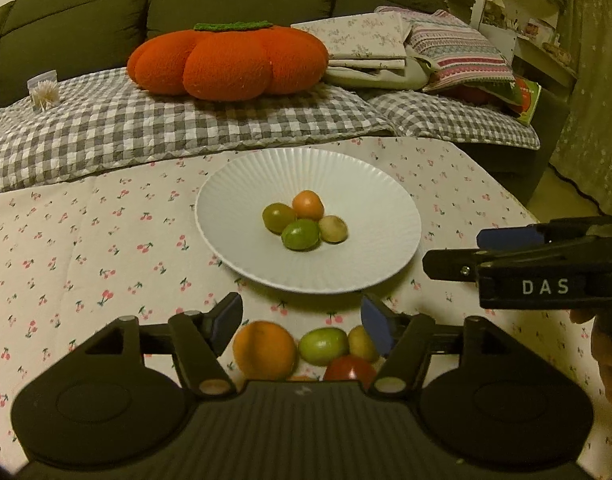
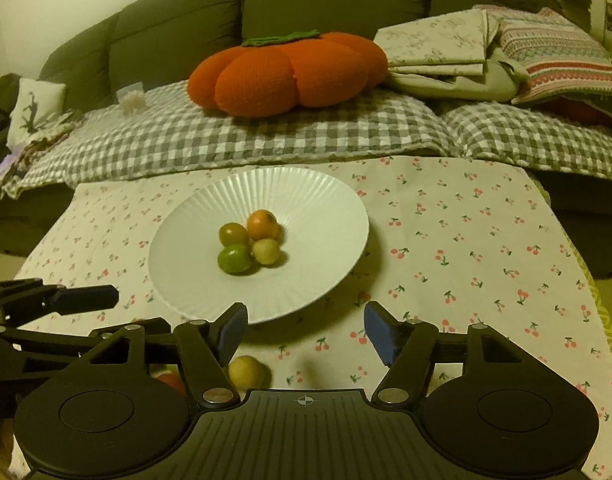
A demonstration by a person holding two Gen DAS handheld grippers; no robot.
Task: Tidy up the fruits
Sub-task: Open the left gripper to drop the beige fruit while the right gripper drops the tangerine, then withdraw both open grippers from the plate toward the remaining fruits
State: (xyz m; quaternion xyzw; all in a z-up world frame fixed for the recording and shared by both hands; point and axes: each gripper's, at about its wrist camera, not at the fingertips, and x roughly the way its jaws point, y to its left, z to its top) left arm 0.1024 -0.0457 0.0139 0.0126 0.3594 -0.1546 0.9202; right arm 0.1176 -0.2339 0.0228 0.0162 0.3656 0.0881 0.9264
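A white ribbed plate (image 1: 366,200) (image 2: 326,208) holds several small fruits: an orange one (image 1: 308,205), two green ones (image 1: 301,234) and a yellowish one (image 1: 333,229). On the cherry-print cloth in front of the plate lie an orange fruit (image 1: 264,350), a green one (image 1: 323,346), a yellow one (image 1: 363,343) (image 2: 247,372) and a red one (image 1: 351,368). My left gripper (image 1: 302,320) is open and empty, just above these loose fruits. My right gripper (image 2: 306,330) is open and empty, over the cloth to the right of them.
A sofa with a checked blanket (image 1: 146,128) stands right behind the table. On it lie an orange pumpkin cushion (image 1: 226,64), folded cloths (image 1: 370,48) and a toothpick holder (image 1: 44,92). The table's right edge (image 2: 566,240) drops to the floor.
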